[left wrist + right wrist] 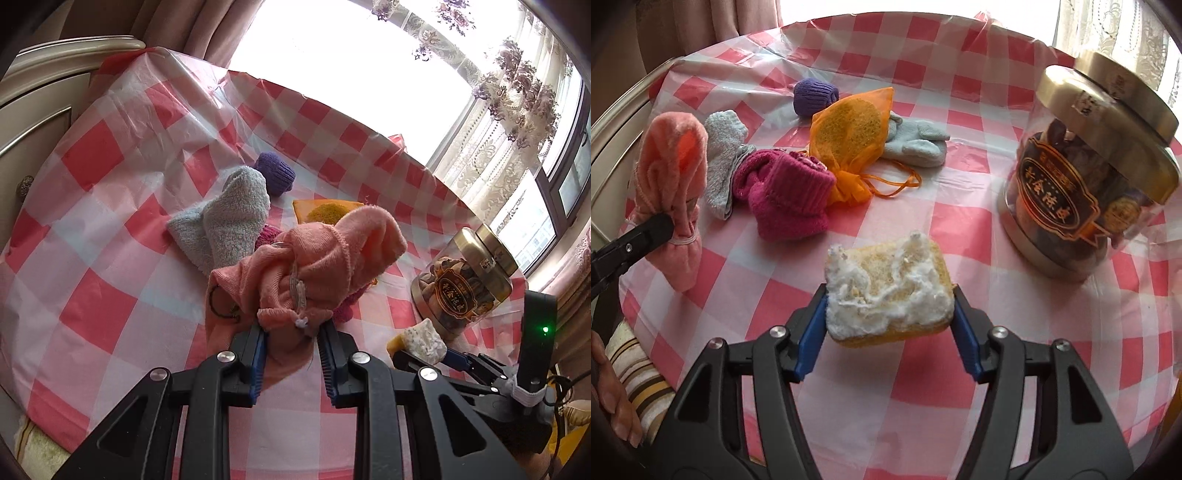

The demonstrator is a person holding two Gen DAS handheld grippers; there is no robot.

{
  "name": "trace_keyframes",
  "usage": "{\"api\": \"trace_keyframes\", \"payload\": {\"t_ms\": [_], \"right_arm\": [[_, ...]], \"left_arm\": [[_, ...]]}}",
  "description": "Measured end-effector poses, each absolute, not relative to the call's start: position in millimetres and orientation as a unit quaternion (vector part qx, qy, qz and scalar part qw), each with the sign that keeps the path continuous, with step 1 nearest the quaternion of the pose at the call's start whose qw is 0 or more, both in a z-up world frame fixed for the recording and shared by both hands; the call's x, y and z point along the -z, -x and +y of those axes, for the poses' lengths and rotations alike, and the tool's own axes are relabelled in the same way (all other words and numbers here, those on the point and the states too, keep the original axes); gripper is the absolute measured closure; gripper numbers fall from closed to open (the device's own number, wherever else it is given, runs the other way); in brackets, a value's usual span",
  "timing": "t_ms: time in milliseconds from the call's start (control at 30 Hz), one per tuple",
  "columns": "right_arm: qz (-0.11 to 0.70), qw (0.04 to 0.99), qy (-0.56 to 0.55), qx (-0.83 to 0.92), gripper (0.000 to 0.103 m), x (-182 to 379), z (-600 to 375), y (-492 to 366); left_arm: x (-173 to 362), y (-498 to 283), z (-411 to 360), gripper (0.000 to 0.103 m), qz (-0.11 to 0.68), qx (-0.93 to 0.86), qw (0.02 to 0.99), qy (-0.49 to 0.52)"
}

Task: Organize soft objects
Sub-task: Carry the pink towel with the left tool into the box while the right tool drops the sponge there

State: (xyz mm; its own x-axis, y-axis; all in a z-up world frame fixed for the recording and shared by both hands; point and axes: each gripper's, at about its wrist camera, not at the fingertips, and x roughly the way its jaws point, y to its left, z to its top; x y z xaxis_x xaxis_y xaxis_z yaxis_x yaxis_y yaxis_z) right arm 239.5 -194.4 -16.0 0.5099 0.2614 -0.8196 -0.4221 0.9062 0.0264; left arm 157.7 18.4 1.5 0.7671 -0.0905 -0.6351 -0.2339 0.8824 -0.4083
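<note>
My left gripper (291, 328) is shut on the tied end of a pink cloth bundle (314, 266), held above the checked tablecloth (110, 277); in the right wrist view the bundle (670, 166) stands at the far left. My right gripper (889, 291) is shut on a yellow sponge with a frayed white top (886, 280), both blue pads pressing its sides, lifted off the cloth. On the table lie a magenta sock (786, 192), a grey sock (724, 147), a purple sock ball (814, 96), an orange mesh bag with a sponge inside (849, 147) and a pale grey sock (916, 144).
A clear jar with a gold lid (1093, 166) stands at the right of the table. A cream cabinet (44, 96) borders the left edge, and a curtained window (517, 110) lies behind. A person's hand (613, 387) and a striped fabric (639, 369) show at the lower left.
</note>
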Motion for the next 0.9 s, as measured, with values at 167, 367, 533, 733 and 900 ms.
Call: {"api": "trace_keyframes", "payload": {"t_ms": [167, 367, 533, 733, 900], "right_arm": [[0.451, 0.868, 0.078, -0.194, 0.038, 6, -209, -214], [0.453, 0.867, 0.077, -0.191, 0.038, 2, -224, -188], [0.45, 0.872, 0.068, -0.183, 0.038, -6, -245, -171], [0.448, 0.877, 0.054, -0.167, 0.038, -13, -276, -152], [0.449, 0.88, 0.045, -0.151, 0.038, -18, -305, -138]], "left_arm": [[-7, -144, 4, 0.076, 0.342, -0.029, 0.909, 0.238], [-16, -130, -18, 0.076, 0.342, -0.01, 0.912, 0.225], [-24, -118, -35, 0.076, 0.342, 0.005, 0.914, 0.219], [-32, -108, -61, 0.076, 0.348, 0.032, 0.913, 0.211], [-36, -103, -87, 0.076, 0.357, 0.063, 0.909, 0.206]]}}
